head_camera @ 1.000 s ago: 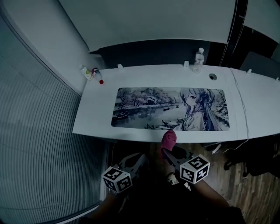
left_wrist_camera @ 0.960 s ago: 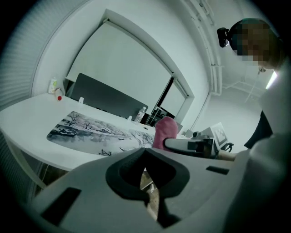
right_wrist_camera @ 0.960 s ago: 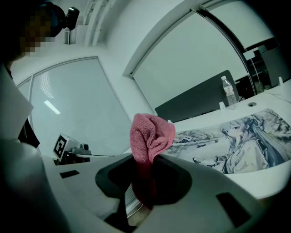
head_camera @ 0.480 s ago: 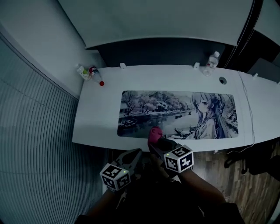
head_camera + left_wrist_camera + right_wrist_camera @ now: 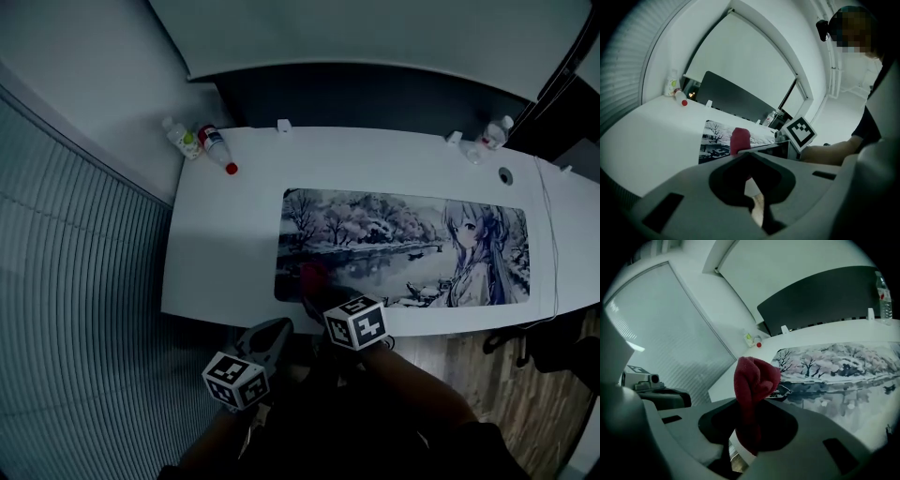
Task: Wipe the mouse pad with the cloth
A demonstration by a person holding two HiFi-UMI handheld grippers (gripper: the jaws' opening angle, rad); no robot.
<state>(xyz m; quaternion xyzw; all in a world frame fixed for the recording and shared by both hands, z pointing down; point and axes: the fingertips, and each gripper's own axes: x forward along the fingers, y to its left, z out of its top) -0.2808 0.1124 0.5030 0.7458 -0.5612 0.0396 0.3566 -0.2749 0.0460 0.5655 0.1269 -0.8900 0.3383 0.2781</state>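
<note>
Mouse pad (image 5: 403, 246), printed with a wintry landscape and a drawn figure, lies flat along the near edge of the white surface (image 5: 216, 244), reaching toward its right end. The dark red cloth (image 5: 312, 278) is at the pad's near left corner, clamped between the jaws of the right hand-held gripper (image 5: 315, 296).

In the head view the cloth is only a dim smudge, and I cannot tell whether it touches the pad. The right gripper view makes it plain: the cloth (image 5: 754, 380) is bunched into an upright wad rising out of the right hand-held gripper (image 5: 749, 430), with the pad's trees spread behind it.

The left hand-held gripper (image 5: 274, 330) hangs off the surface's near edge, beside the right one. Its own view shows its jaws drawn together with nothing in them, and the left hand-held gripper (image 5: 753, 202) looks up past the cloth (image 5: 740, 139) and the right gripper's marker cube (image 5: 801, 132).

Two small bottles (image 5: 199, 142) sit at the far left corner, one red-capped. A water bottle (image 5: 497, 131) stands at the far edge toward the right. A thin cable (image 5: 551, 244) runs across the right end, partly cut off by the frame.
</note>
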